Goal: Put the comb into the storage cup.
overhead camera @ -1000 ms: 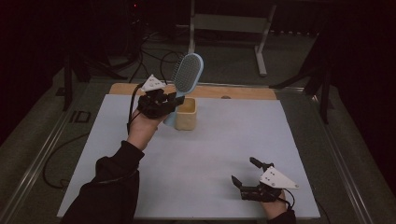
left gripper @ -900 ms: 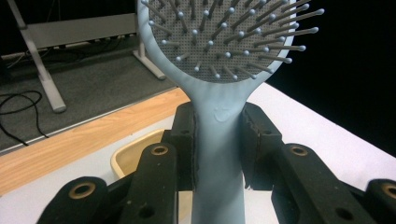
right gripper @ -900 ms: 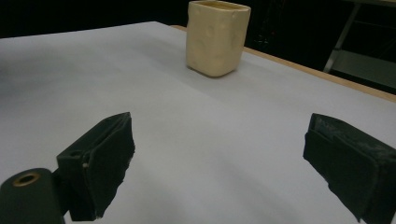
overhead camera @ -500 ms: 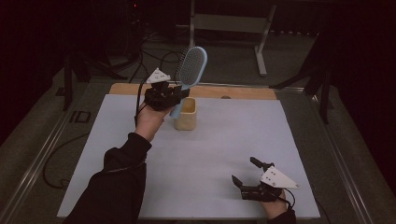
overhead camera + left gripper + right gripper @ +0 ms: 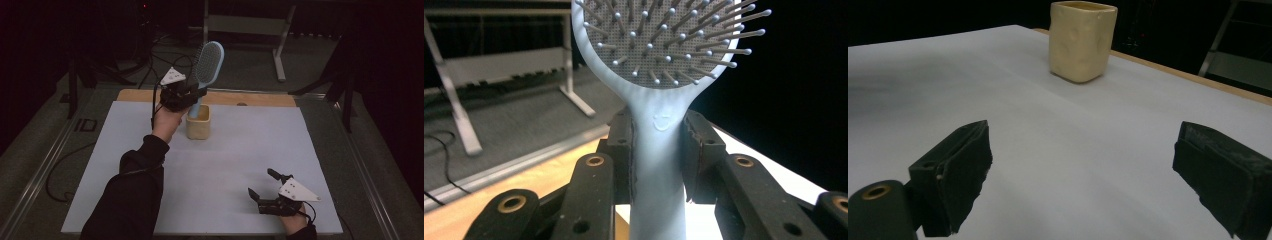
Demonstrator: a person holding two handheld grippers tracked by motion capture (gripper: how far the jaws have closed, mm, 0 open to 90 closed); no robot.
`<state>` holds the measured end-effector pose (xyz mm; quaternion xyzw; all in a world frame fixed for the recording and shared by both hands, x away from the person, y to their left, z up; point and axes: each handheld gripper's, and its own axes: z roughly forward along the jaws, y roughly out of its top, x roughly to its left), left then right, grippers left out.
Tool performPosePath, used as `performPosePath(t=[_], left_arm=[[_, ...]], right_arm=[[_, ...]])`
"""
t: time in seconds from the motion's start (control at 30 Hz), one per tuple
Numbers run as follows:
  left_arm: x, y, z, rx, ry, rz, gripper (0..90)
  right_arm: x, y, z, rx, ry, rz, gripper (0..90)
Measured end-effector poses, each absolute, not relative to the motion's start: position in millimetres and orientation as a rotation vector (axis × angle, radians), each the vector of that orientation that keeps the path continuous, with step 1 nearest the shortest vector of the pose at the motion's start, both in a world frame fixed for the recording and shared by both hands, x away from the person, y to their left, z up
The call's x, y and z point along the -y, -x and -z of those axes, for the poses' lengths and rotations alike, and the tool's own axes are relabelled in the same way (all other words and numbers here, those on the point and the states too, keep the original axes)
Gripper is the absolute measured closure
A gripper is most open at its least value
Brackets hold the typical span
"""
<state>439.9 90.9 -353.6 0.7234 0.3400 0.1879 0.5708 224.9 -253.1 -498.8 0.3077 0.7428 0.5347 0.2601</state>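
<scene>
Left gripper (image 5: 192,95): I have it clamped on the hairbrush (image 5: 659,75) handle, above the cup (image 5: 198,121).
Right gripper (image 5: 1088,165): jaws apart, nothing between.

The top of the hairbrush (image 5: 659,55) is cut off by the upper edge in the left gripper view, and its handle runs off the bottom. In the high view, the handle's low end hides behind the cup (image 5: 198,125) (a yellow one).

Your left tool (image 5: 659,155) clamps the pale blue hairbrush (image 5: 659,100) by its handle, bristled head upright above the jaws, table (image 5: 524,175) edge behind.
</scene>
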Motion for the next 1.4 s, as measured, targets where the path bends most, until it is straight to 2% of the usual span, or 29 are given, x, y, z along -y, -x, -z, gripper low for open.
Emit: performPosePath(t=[0.37, 0.63, 0.87, 1.4], left_arm=[[-101, -455, 368, -0.791, -1.607, -0.443, 70.0], [-106, -468, 384, -0.778, -1.503, -0.39, 70.0], [-102, -473, 398, -0.756, -1.519, -0.427, 70.0], [-101, -483, 425, -0.783, -1.522, -0.4, 70.0]], right_arm=[[252, -225, 499, -2.013, -0.831, -1.45, 8.3], [252, -225, 499, -2.019, -0.832, -1.448, 8.3], [253, -225, 499, -2.015, -0.834, -1.454, 8.3], [253, -225, 499, -2.014, -0.828, -1.465, 8.4]])
